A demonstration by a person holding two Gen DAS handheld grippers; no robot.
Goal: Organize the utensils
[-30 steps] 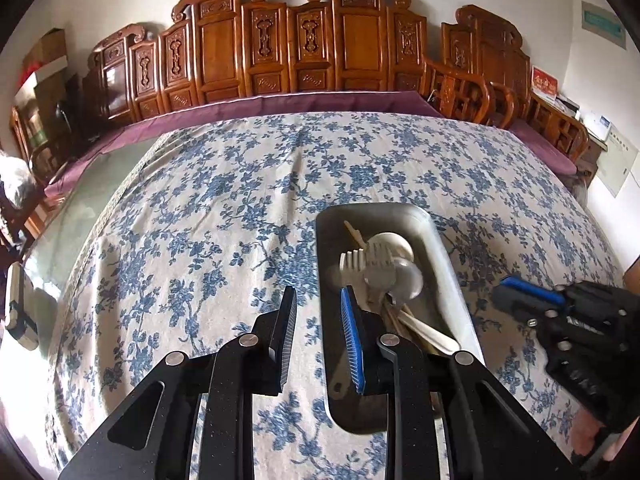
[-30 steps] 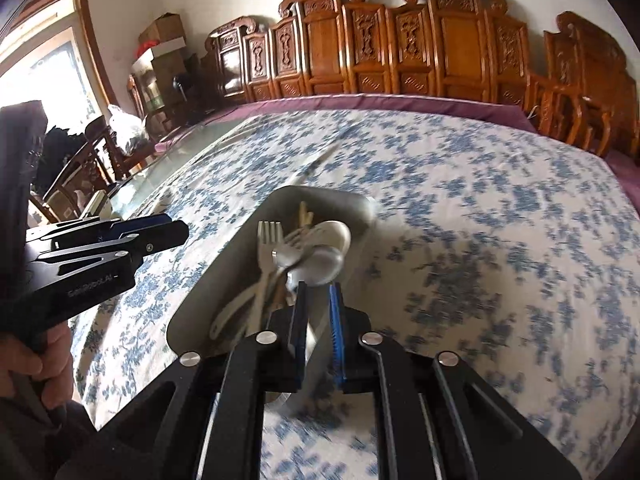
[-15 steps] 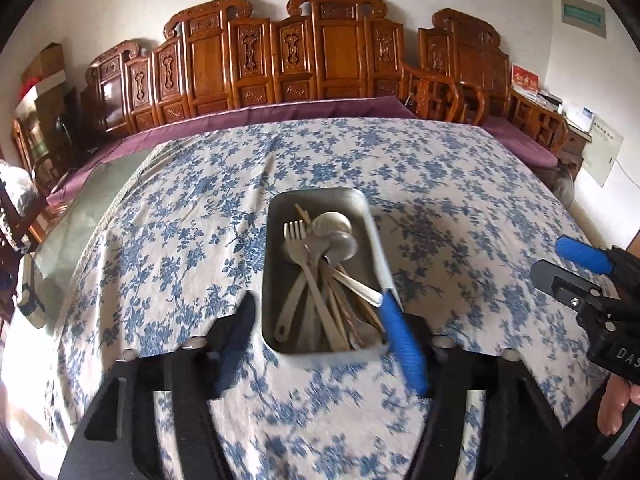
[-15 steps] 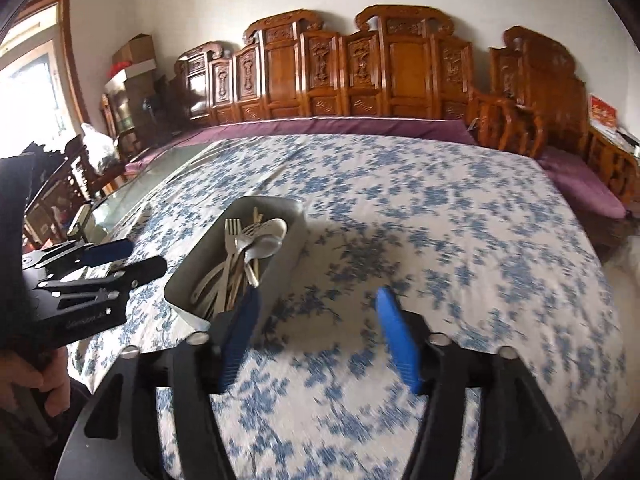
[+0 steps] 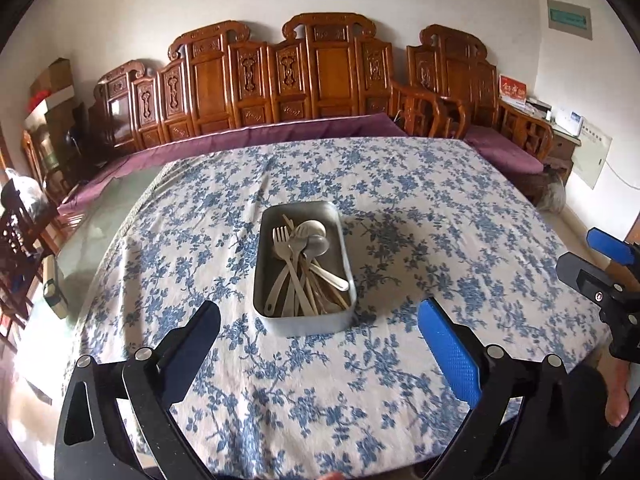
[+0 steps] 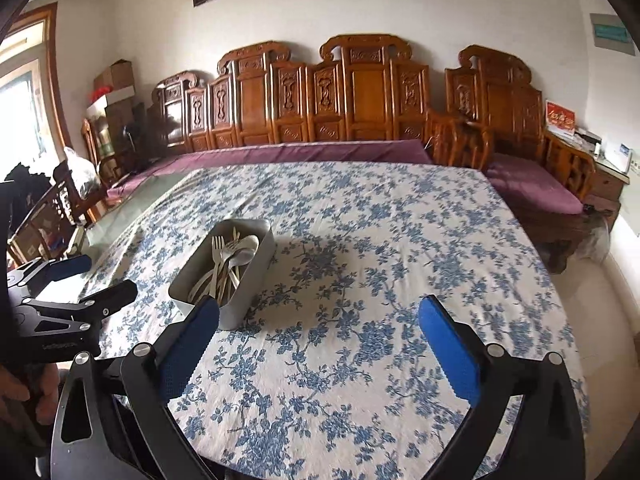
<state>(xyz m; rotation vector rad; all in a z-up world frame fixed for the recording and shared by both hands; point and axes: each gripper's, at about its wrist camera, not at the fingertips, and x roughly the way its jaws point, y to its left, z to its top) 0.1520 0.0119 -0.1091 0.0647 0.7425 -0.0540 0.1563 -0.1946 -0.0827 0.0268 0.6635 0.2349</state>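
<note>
A rectangular metal tray (image 5: 304,326) sits mid-table on the blue-flowered cloth (image 5: 400,184). In it lie a pale fork (image 5: 282,240), spoons (image 5: 316,228) and several chopsticks, bunched together lengthwise. My left gripper (image 5: 318,312) hovers above the near side of the tray, its jaws opening wide with nothing between them. My right gripper (image 6: 319,306) hangs over bare cloth to the right of the tray (image 6: 248,292), jaws also opening and empty. The fork (image 6: 218,246) and a spoon (image 6: 246,244) show here too. Each gripper appears at the edge of the other's view.
A carved wooden bench (image 5: 328,76) with purple cushions runs along the far side of the table. The cloth leaves bare glass (image 5: 108,208) on the left, where a small flat device (image 5: 54,288) lies near the edge. A hand (image 6: 20,384) holds the left gripper.
Both grippers have pulled back and up from the tray, which now looks smaller and farther. Both pairs of jaws have gone from nearly shut to wide apart.
</note>
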